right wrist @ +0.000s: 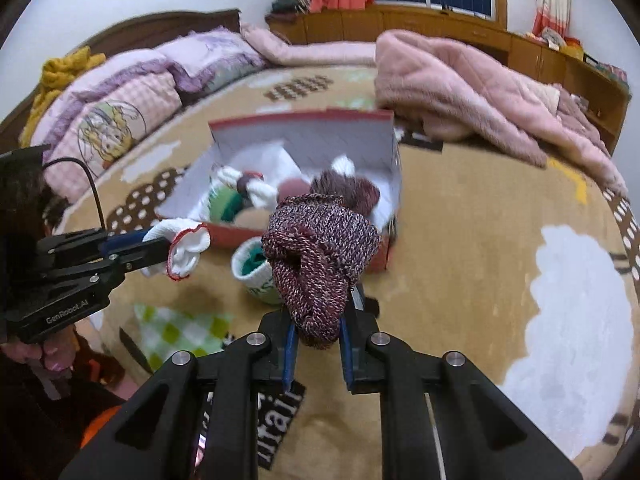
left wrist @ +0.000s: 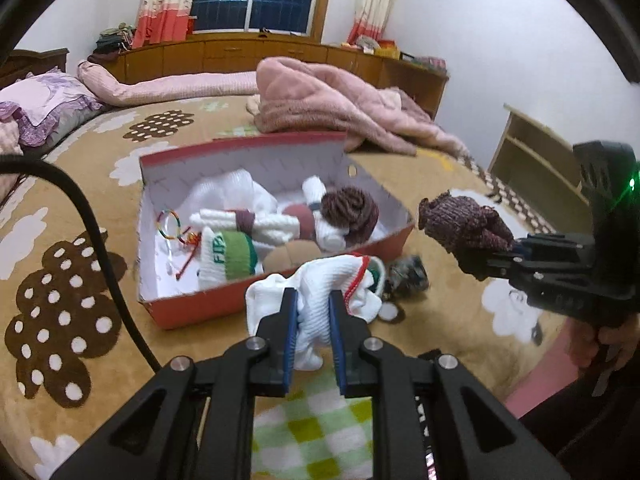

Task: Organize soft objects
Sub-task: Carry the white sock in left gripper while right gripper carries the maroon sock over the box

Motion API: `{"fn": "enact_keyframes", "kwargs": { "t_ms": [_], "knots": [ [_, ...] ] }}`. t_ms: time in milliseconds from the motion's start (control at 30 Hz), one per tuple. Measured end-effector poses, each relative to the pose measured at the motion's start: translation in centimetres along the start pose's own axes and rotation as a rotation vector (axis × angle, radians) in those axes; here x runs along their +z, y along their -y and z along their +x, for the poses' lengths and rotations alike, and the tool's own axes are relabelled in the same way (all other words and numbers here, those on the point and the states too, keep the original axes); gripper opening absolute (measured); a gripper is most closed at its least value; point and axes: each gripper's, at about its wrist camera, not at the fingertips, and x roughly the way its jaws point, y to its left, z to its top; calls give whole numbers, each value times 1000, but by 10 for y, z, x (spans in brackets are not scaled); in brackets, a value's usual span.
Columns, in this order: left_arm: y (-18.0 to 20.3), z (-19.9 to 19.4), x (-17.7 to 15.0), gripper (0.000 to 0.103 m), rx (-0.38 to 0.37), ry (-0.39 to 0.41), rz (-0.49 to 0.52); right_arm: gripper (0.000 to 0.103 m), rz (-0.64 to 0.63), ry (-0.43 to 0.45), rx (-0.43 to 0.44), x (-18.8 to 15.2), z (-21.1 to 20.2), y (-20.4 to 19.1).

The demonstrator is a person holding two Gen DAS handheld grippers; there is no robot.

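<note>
The white sock [left wrist: 316, 300] is ribbed knit cloth with a red-stitched cuff, matt and soft; the maroon sock [right wrist: 320, 256] is coarser, speckled, loosely knitted wool-like yarn. Both grippers are matt black plastic with bright metal pivot pins, and their fingers [left wrist: 290, 340] are faced with smooth blue pads. The box [left wrist: 280, 292] near the bedspread's middle looks like cardboard, red outside and pale inside. The bedspread [left wrist: 80, 208] is short, fuzzy plush; the pink blanket [left wrist: 328, 108] at its far edge is thicker fleece. The cabinets [left wrist: 240, 52] are glossy wood
</note>
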Motion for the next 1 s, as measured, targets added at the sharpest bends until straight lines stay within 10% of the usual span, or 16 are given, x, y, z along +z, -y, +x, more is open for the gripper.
{"fn": "enact_keyframes", "kwargs": {
  "t_ms": [1000],
  "knots": [
    [-38,-7,27,16,-17,227,-52,18,-28,229,122,25,22,-4]
  ]
}}
